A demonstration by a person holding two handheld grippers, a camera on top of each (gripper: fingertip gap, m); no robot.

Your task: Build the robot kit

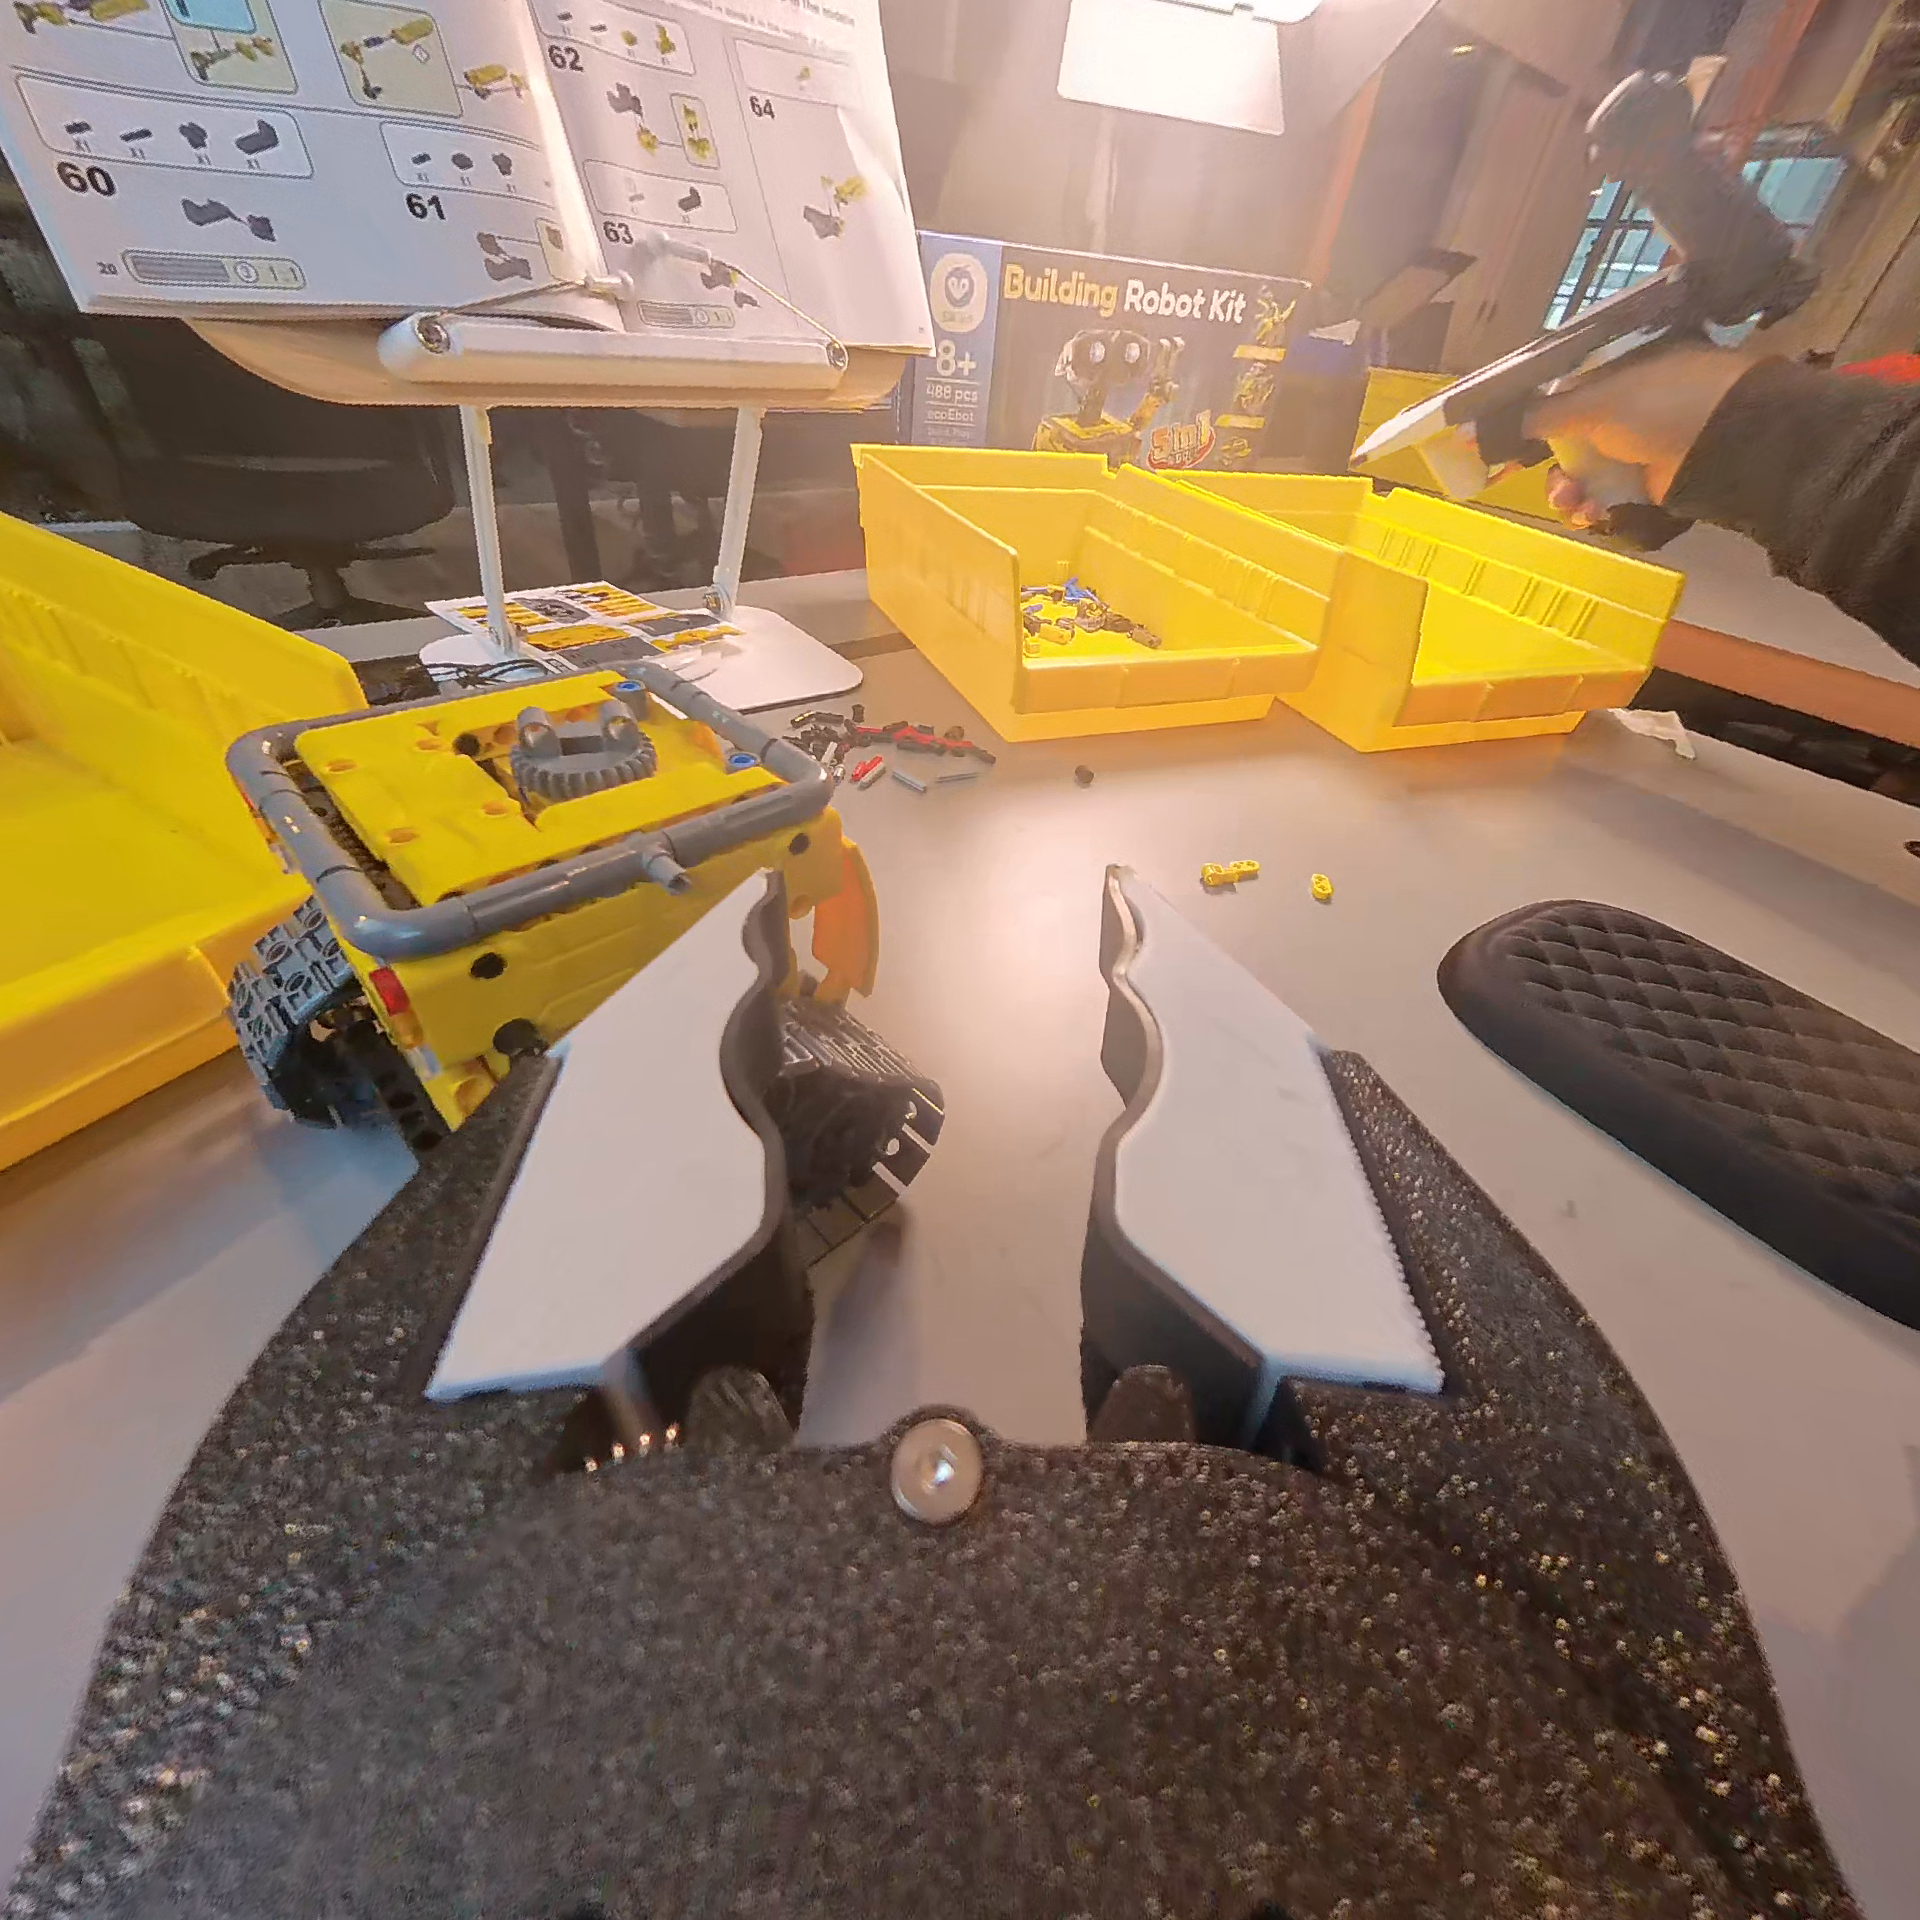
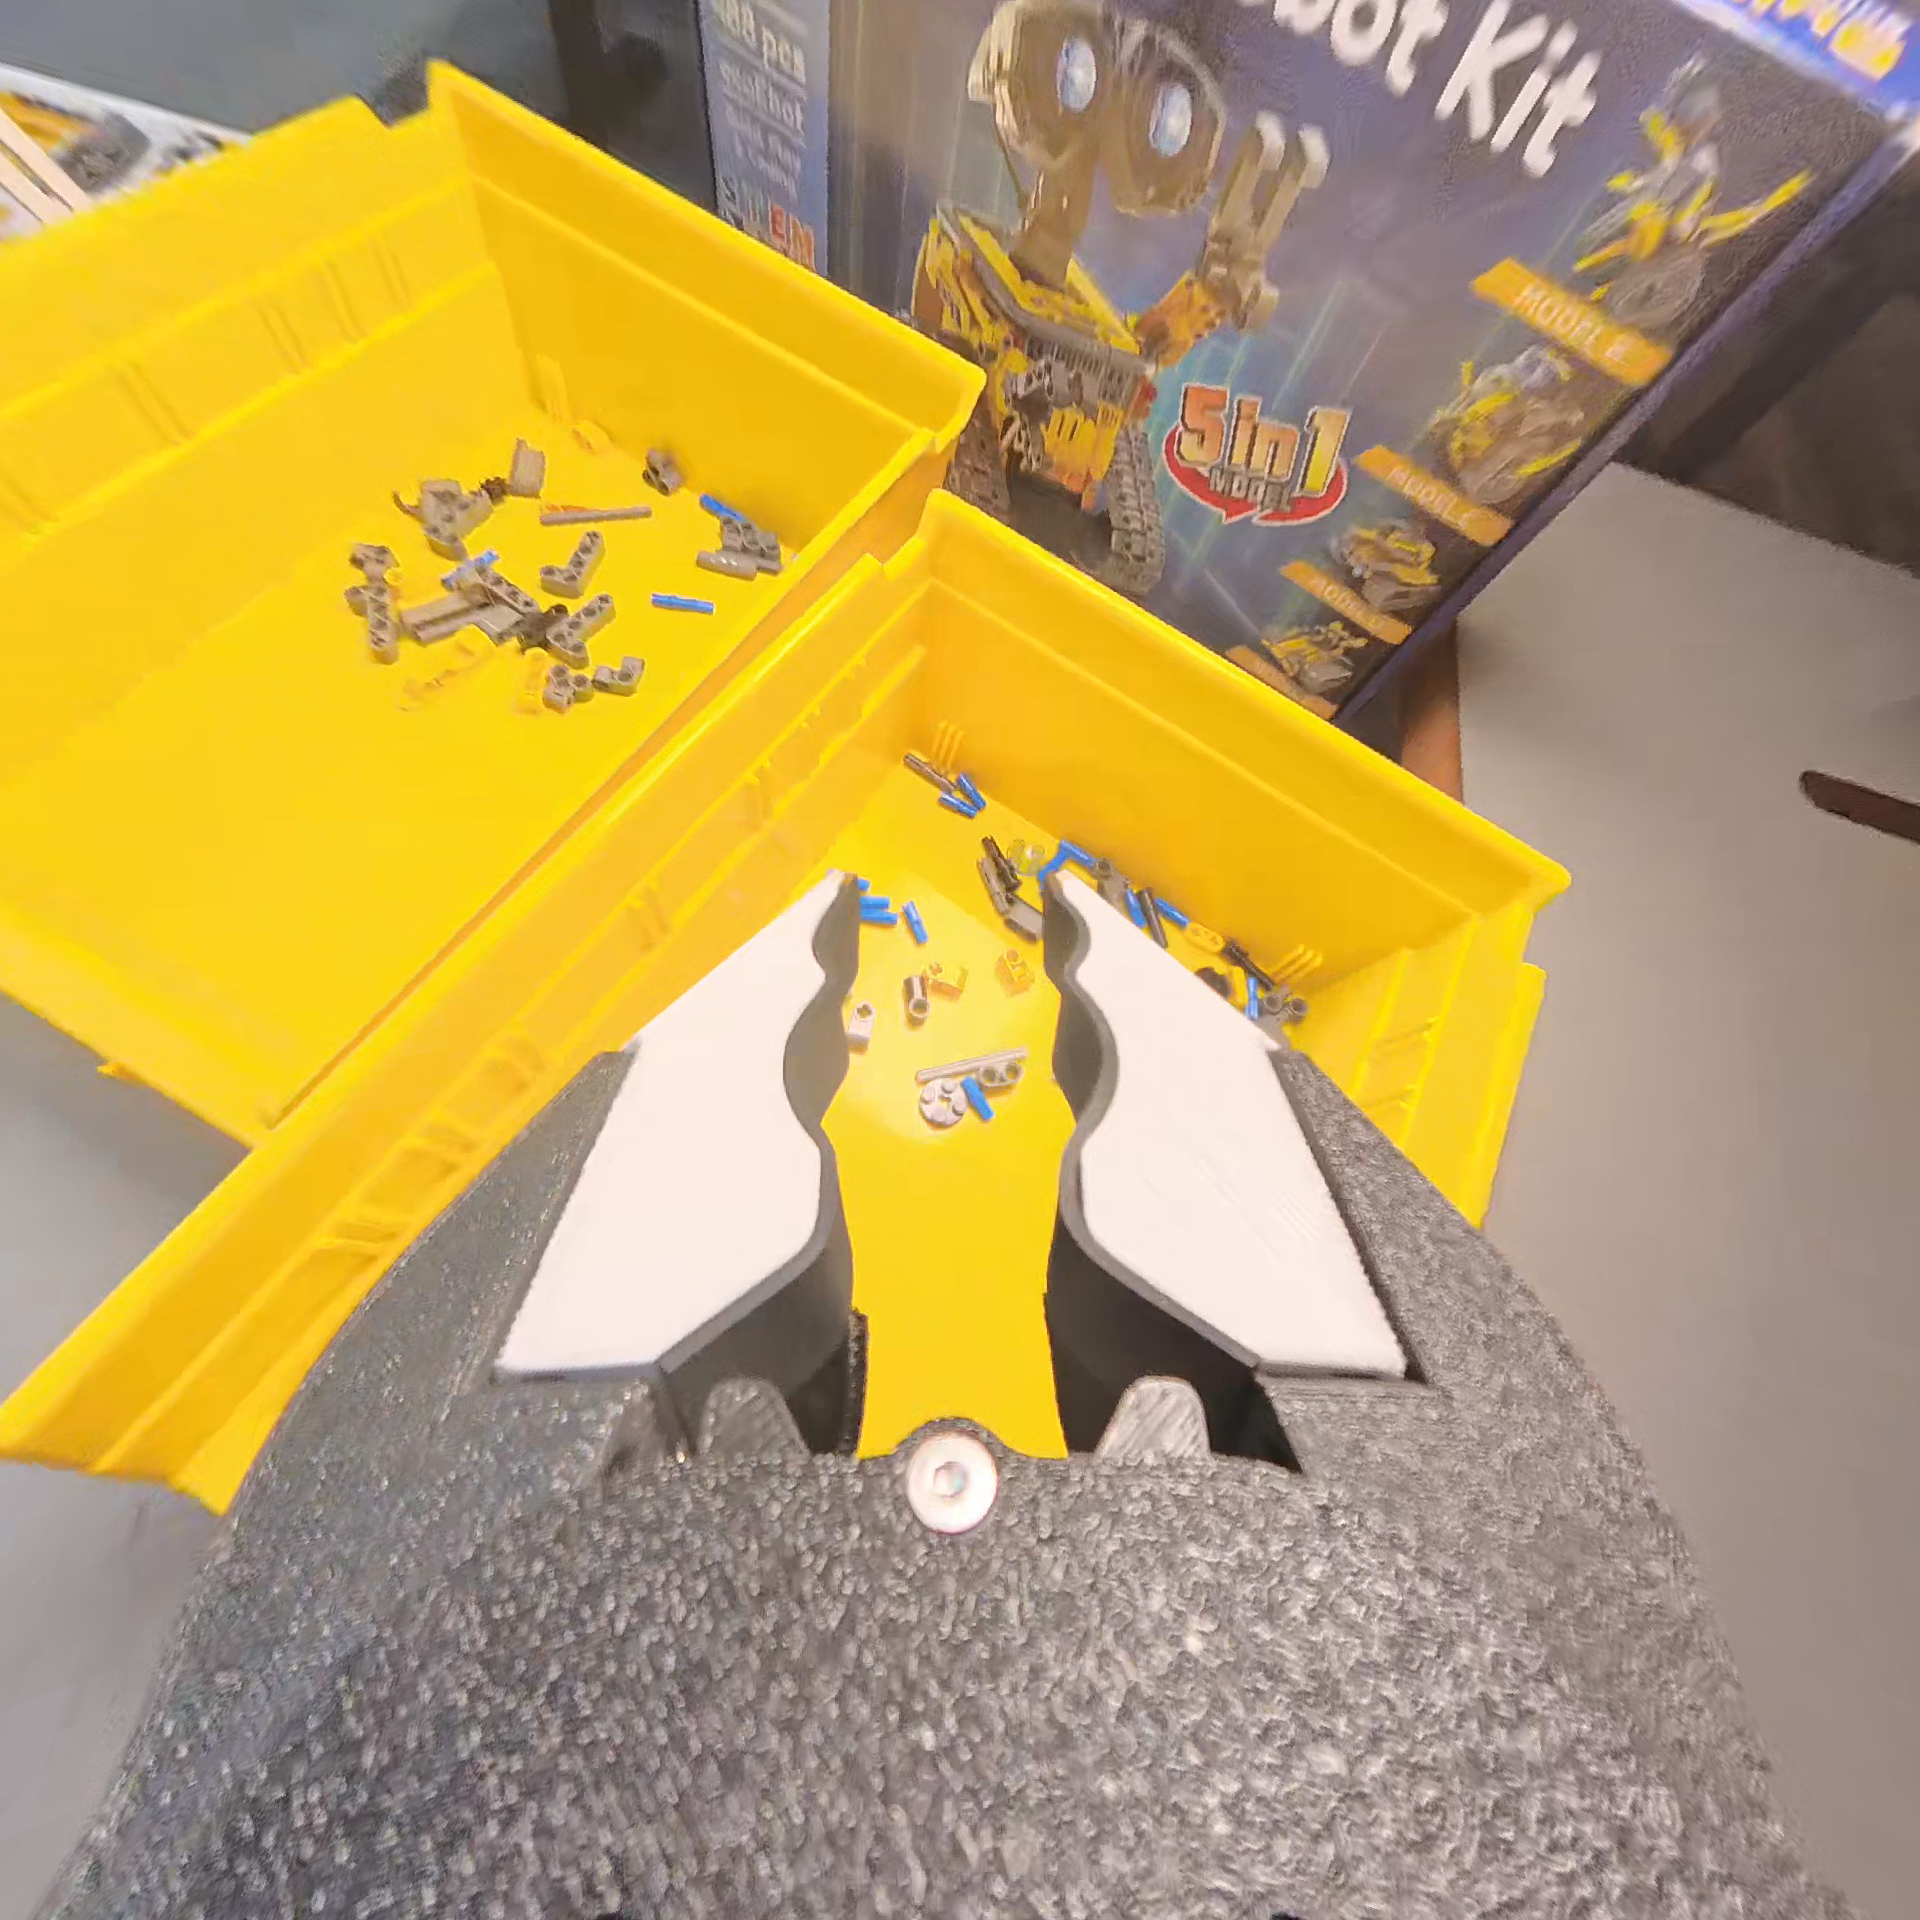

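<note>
Two grippers, both gaping, nothing held. Left gripper [image 1: 940, 883] hovering low over grey table [image 1: 1039, 831], its left finger just beside yellow tracked brick-built vehicle [image 1: 520, 831]. Right gripper [image 2: 951, 883] pointing into yellow plastic bin [image 2: 1195, 727] w/ small blue & grey brick pins [image 2: 966, 1081].

claw [image 1: 940, 883]: white fingers | speckled black body | silver screw [image 1: 936, 1472]

Hobby workbench: parts bins [image 2: 665, 312], instruction booklet [image 1: 312, 156]
</note>
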